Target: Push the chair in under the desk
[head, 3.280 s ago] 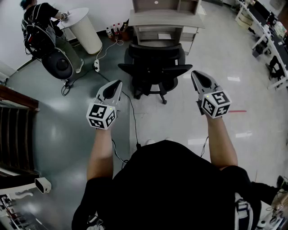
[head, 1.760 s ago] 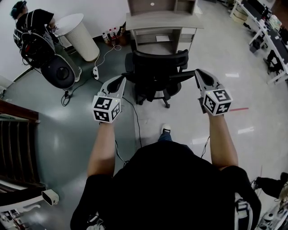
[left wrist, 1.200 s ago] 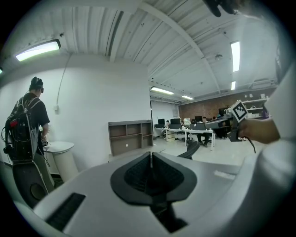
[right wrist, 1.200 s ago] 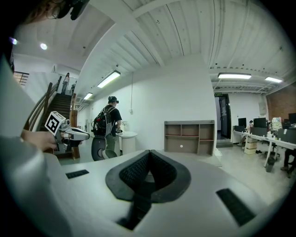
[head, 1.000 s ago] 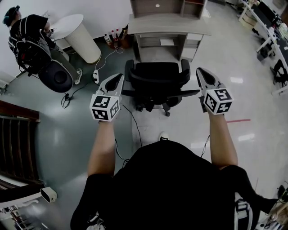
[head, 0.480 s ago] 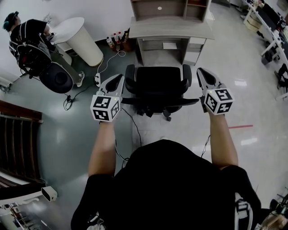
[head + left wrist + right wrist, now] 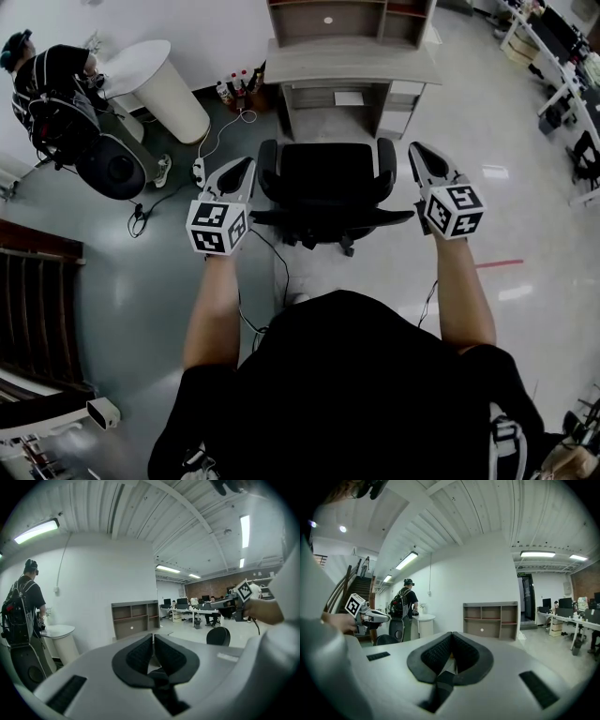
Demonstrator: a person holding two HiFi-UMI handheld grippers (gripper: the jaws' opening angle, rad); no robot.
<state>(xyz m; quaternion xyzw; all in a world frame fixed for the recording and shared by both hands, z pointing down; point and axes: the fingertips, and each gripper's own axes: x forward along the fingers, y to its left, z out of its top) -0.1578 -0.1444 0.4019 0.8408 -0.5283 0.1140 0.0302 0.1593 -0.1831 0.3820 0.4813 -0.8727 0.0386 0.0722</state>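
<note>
The black office chair (image 7: 328,180) stands in front of the grey desk (image 7: 352,58) with its seat turned toward the desk and its backrest toward me. A shelf unit (image 7: 349,16) sits on the desk top. My left gripper (image 7: 247,165) is shut and empty beside the backrest's left end. At the backrest's right end my right gripper (image 7: 413,151) is also shut and empty. Whether either one touches the chair I cannot tell. The left gripper view shows shut jaws, the shelf unit (image 7: 134,620) ahead and a rounded black chair part (image 7: 218,636). Shut jaws also show in the right gripper view.
A person with a backpack (image 7: 52,80) stands at a round white table (image 7: 155,82) at the upper left. A power strip (image 7: 200,170) and cable lie on the floor left of the chair. Bottles (image 7: 239,82) stand by the desk. Stair railing (image 7: 33,281) at left, other desks (image 7: 572,89) at right.
Both grippers closed in on the chair's sides. The chair has turned to face the desk and rolled toward it, with the grippers following.
</note>
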